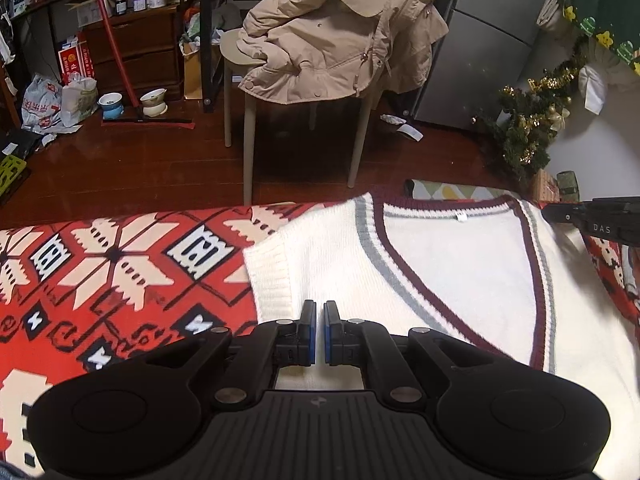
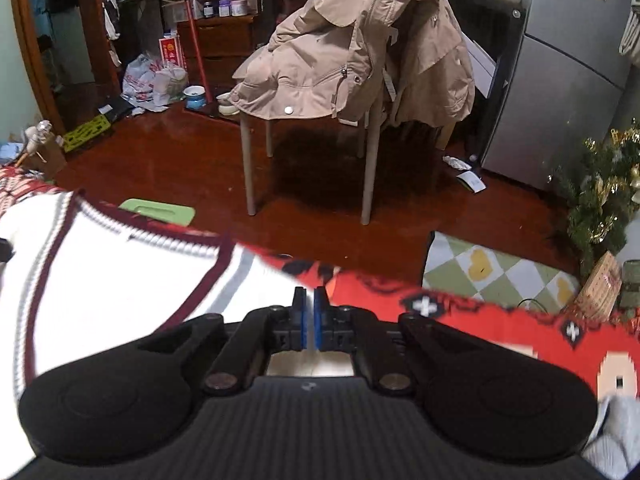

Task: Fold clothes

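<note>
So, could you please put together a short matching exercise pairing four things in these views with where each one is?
Things:
1. white knit vest
2. beige jacket
3. small Christmas tree
4. red patterned blanket

Places:
A. draped over the chair
B. on the floor beside the grey fridge
C. lying on the blanket
D. spread under the vest

Pairs: 1-C, 2-A, 3-B, 4-D

The left gripper (image 1: 319,308) points forward and slightly down, its two blue-padded fingers (image 1: 310,330) drawn together with only a thin slit between them — nothing pinched there. The right gripper (image 2: 309,296) sits the same way, fingers (image 2: 300,320) nearly touching, parallel — likewise gripping nothing visible.
</note>
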`<state>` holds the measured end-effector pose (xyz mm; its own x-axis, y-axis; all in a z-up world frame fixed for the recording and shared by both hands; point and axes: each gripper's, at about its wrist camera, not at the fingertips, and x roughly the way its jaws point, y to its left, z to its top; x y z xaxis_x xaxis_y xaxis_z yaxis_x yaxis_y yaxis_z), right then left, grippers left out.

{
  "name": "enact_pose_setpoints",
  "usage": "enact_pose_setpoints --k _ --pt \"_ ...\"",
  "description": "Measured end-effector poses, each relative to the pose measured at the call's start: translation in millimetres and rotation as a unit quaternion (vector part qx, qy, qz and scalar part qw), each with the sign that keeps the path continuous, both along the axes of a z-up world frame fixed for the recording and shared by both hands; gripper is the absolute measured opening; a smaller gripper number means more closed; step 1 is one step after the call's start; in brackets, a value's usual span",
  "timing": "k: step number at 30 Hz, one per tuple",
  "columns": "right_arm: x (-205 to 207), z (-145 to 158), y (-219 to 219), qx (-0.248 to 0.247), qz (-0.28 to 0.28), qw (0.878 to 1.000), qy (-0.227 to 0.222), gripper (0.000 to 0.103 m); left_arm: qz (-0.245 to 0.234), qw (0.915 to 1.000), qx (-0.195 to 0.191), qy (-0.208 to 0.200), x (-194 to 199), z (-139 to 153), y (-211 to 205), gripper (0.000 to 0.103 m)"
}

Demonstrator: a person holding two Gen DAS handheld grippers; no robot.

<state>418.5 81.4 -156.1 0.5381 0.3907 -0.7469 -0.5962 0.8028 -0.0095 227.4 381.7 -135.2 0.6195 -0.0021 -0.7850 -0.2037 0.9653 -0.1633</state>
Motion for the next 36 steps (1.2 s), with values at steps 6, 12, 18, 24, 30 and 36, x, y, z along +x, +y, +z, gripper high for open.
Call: enact_pose_setpoints --k 6,12,18,24,30,36 --pt "11.1 -0.6 6.0 0.007 -0.008 1.0 0.006 0.004 0.003 0.9999 -0.009 -0.002 15.5 -2.6 7.8 0.005" --pt "10.4 -0.3 0.7 0.017 -0.015 1.0 0.016 0.003 0.029 0.9989 -0.035 0.005 50.5 -1.0 26.8 0.003" --pt "10.7 2.6 0.2 0.019 -0.021 0.999 0.024 0.003 0.041 0.9983 -0.038 0.013 53.0 5.3 33.1 0.004" --pt "-9.3 23.7 -12.0 0.042 -0.011 0.999 0.027 0.007 0.004 0.9989 -0.041 0.024 15.7 11.8 24.8 0.004" --pt "-41.0 24.6 -32.4 0.016 0.012 0.998 0.054 0.007 -0.03 0.9984 -0.028 0.039 -16.3 12.4 14.8 0.002" --pt "-37.2 12.7 -35.5 0.009 0.009 0.999 0.05 0.009 -0.016 0.9993 -0.027 0.023 -1.4 3.2 22.0 0.004"
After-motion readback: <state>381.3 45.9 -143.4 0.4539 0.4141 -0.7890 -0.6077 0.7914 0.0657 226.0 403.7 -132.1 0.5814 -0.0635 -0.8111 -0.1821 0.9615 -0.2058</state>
